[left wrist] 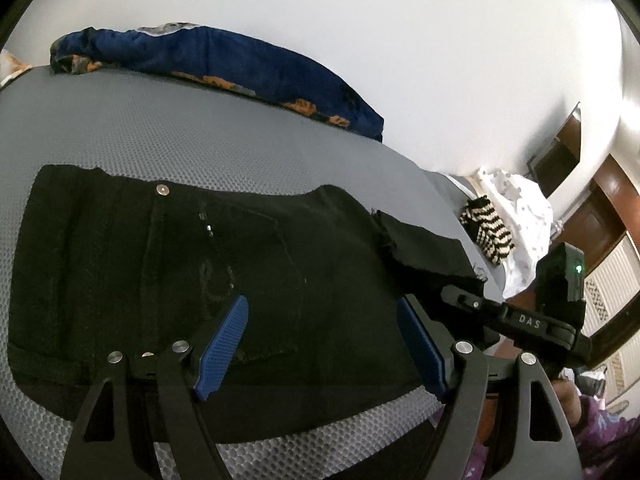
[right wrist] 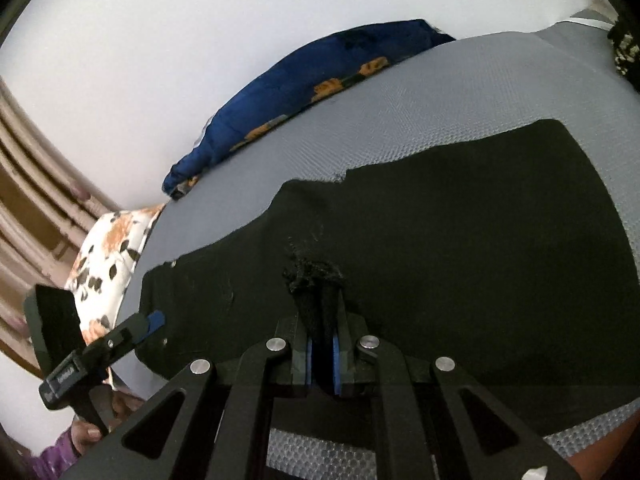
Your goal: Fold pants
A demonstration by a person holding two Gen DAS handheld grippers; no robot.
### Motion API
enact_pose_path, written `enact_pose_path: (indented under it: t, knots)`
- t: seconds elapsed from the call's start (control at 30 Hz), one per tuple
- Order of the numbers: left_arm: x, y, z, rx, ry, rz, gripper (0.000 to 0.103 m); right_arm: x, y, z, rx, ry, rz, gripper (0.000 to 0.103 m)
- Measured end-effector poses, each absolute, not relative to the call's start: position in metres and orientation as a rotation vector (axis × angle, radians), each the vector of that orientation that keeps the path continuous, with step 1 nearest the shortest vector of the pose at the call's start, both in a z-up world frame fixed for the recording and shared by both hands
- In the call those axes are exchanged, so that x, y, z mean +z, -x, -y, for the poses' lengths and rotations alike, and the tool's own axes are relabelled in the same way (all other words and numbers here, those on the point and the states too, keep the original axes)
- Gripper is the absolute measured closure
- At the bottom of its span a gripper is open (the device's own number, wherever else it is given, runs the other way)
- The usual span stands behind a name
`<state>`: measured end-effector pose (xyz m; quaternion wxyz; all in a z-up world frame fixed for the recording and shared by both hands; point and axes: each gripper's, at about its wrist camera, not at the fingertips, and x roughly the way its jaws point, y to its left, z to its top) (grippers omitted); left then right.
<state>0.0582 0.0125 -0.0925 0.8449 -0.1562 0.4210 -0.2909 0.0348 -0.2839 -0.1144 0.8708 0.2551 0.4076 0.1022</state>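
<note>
Black pants (left wrist: 248,264) lie flat on a grey mesh-textured bed (left wrist: 200,136), waist button toward the far side. My left gripper (left wrist: 320,340) is open, its blue pads (left wrist: 224,344) spread over the near edge of the pants, holding nothing. In the right wrist view the pants (right wrist: 460,232) cover the middle of the bed. My right gripper (right wrist: 322,344) is shut on a frayed bunch of the black fabric (right wrist: 316,276) at the near edge. The left gripper (right wrist: 148,326) shows at the left of that view, and the right gripper (left wrist: 472,300) at the right of the left wrist view.
A dark blue flowered blanket (left wrist: 224,64) lies along the far side against the white wall. A white cloth (left wrist: 520,216) and a striped black-and-white item (left wrist: 486,232) sit at the bed's right end. A flowered pillow (right wrist: 112,256) lies at the left end. The bed's near edge (right wrist: 320,452) is close.
</note>
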Motion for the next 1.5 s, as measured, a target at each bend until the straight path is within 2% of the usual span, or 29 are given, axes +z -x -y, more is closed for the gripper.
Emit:
enact_pose_path:
  t: [0.23,0.43,0.6,0.83,0.9,0.93,0.97,1.0,1.03,1.07,1.23,1.3,1.33,1.4,1.47,1.5]
  knots:
    - [-0.096,-0.057,-0.013,-0.605,0.324,-0.894,0.022,-0.107,-0.026,0.268,0.303,-0.51,-0.803,0.094]
    - [-0.096,-0.056,-0.01,-0.601,0.312,-0.889,0.022,-0.128,-0.032,0.263,0.387,-0.57,-0.848,0.094]
    - [-0.098,-0.056,-0.01,-0.601,0.31,-0.887,0.022,-0.109,-0.03,0.248,0.471,-0.527,-0.792,0.094]
    - [-0.095,-0.055,-0.013,-0.602,0.308,-0.88,0.022,-0.139,-0.035,0.231,0.433,-0.414,-0.915,0.094]
    - [-0.096,-0.056,-0.013,-0.599,0.308,-0.883,0.022,-0.142,-0.035,0.223,0.439,-0.361,-0.946,0.09]
    - [-0.097,-0.056,-0.013,-0.597,0.308,-0.887,0.022,-0.142,-0.036,0.223,0.449,-0.364,-0.953,0.084]
    - [-0.098,-0.057,-0.013,-0.596,0.31,-0.894,0.022,-0.14,-0.037,0.225,0.474,-0.391,-0.953,0.069]
    - [-0.099,-0.057,-0.013,-0.596,0.312,-0.897,0.022,-0.137,-0.036,0.228,0.493,-0.414,-0.952,0.06]
    - [-0.099,-0.057,-0.014,-0.597,0.312,-0.896,0.022,-0.133,-0.035,0.232,0.505,-0.433,-0.947,0.042]
    - [-0.098,-0.056,-0.014,-0.597,0.308,-0.893,0.022,-0.123,-0.031,0.241,0.508,-0.457,-0.929,0.036]
    - [-0.098,-0.056,-0.013,-0.601,0.306,-0.888,0.022,-0.096,-0.017,0.313,0.464,-0.621,-0.785,0.038]
    - [-0.1,-0.056,-0.011,-0.602,0.299,-0.9,0.022,-0.099,-0.019,0.335,0.35,-0.572,-0.786,0.05]
    - [-0.099,-0.055,-0.01,-0.602,0.291,-0.903,0.022,-0.104,-0.021,0.342,0.317,-0.54,-0.795,0.06]
    - [-0.096,-0.054,-0.009,-0.598,0.272,-0.899,0.022,-0.121,-0.024,0.351,0.26,-0.483,-0.851,0.061]
    - [-0.09,-0.053,-0.01,-0.594,0.262,-0.884,0.022,-0.136,-0.024,0.354,0.224,-0.46,-0.882,0.068]
    - [-0.087,-0.053,-0.012,-0.589,0.261,-0.878,0.022,-0.142,-0.022,0.354,0.215,-0.449,-0.878,0.068]
